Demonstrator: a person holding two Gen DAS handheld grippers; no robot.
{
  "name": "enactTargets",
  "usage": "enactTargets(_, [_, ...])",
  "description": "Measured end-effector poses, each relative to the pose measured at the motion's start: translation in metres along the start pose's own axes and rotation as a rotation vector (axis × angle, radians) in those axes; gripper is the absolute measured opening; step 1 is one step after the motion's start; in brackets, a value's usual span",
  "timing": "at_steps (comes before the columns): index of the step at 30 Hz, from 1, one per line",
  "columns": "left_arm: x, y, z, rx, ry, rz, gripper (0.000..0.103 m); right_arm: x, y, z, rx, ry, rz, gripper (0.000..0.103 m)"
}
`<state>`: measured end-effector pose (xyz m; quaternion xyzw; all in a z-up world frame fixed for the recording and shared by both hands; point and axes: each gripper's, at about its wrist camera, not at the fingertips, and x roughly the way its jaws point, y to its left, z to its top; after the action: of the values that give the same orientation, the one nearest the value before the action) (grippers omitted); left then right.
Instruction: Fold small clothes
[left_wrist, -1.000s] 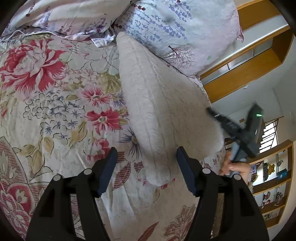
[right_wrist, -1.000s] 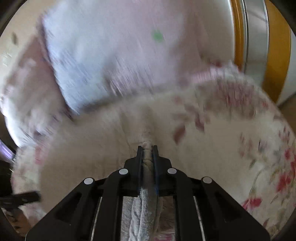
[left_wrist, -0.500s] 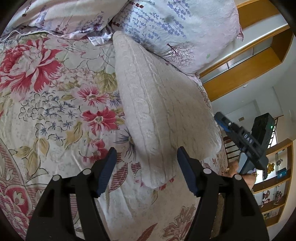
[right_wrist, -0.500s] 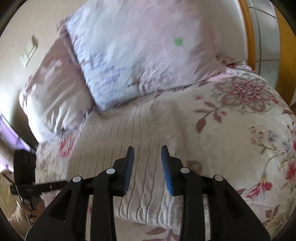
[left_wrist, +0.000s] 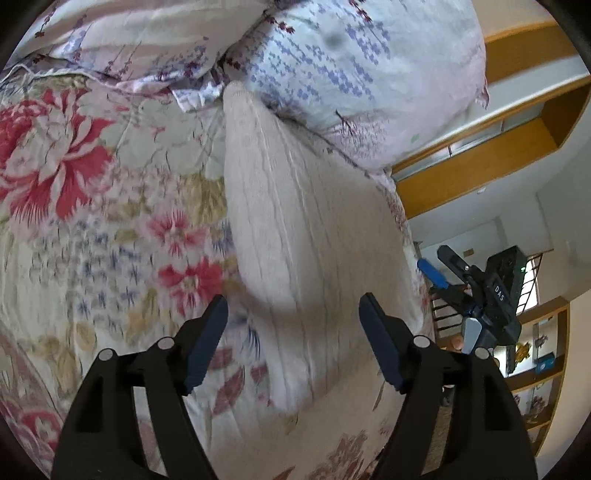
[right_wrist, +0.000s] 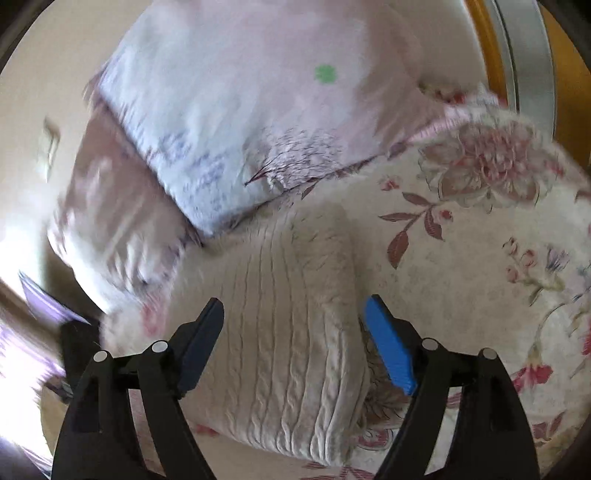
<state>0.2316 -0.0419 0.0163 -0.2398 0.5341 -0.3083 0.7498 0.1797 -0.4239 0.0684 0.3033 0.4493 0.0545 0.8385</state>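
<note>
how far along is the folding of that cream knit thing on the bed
Done: the cream cable-knit garment lies on the floral bedspread as a compact doubled-over piece, its far end against the lavender-print pillow.
In hand: nothing; the left gripper and right gripper are both open above it.
Left: possibly another fold or tidying; whether more clothes wait cannot be seen.

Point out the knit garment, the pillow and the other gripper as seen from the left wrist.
knit garment (left_wrist: 295, 236), left wrist view, middle of its ribbed top layer.
pillow (left_wrist: 354, 70), left wrist view, blue-printed face.
right gripper (left_wrist: 437, 264), left wrist view, between its two open fingertips, at the right edge.
</note>
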Motion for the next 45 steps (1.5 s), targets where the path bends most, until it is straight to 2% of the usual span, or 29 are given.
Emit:
enactTargets(2, [0.001,0.002,0.008,-0.015,-0.016,0.003,0.073,0.008,-0.015,0.01,0.066,0.039,0.041,0.081])
enactTargets(8, [0.014,0.005,0.022,-0.041,-0.009,-0.007,0.073,0.032,-0.039,0.018,0.152,0.12,0.059,0.081])
enactTargets(17, [0.038,0.009,0.034,-0.078,0.006,-0.023,0.073,0.06,-0.043,0.013,0.139,0.231,0.1,0.08])
enactTargets(21, [0.045,0.006,0.037,-0.071,0.008,-0.042,0.072,0.069,-0.036,0.008,0.114,0.267,0.147,0.073])
enactTargets(24, [0.049,0.004,0.039,-0.064,0.004,-0.041,0.072,0.071,-0.03,0.008,0.077,0.266,0.146,0.071])
enactTargets(30, [0.055,0.002,0.041,-0.07,-0.009,-0.055,0.071,0.076,-0.031,0.006,0.09,0.263,0.202,0.065])
enactTargets(33, [0.058,-0.002,0.038,-0.056,-0.02,-0.049,0.071,0.078,-0.032,0.004,0.09,0.257,0.211,0.056])
enactTargets(34, [0.059,-0.004,0.038,-0.052,-0.021,-0.042,0.068,0.08,-0.033,0.002,0.1,0.264,0.223,0.046])
enactTargets(35, [0.061,-0.004,0.037,-0.055,-0.014,-0.045,0.061,0.082,-0.034,0.001,0.115,0.268,0.239,0.041])
enactTargets(37, [0.062,-0.001,0.036,-0.074,-0.013,-0.064,0.052,0.08,-0.036,-0.003,0.135,0.254,0.263,0.036])
enactTargets(38, [0.06,0.0,0.036,-0.072,-0.016,-0.071,0.046,0.077,-0.034,-0.004,0.137,0.246,0.271,0.035])
enactTargets(40, [0.052,-0.002,0.035,-0.063,-0.02,-0.1,0.04,0.069,-0.028,-0.007,0.139,0.224,0.281,0.033])
enactTargets(42, [0.041,-0.005,0.034,-0.041,-0.02,-0.125,0.038,0.058,-0.018,-0.01,0.126,0.203,0.301,0.032])
enactTargets(45, [0.018,-0.01,0.029,0.006,-0.03,-0.123,0.038,0.048,0.004,-0.017,0.092,0.191,0.321,0.032])
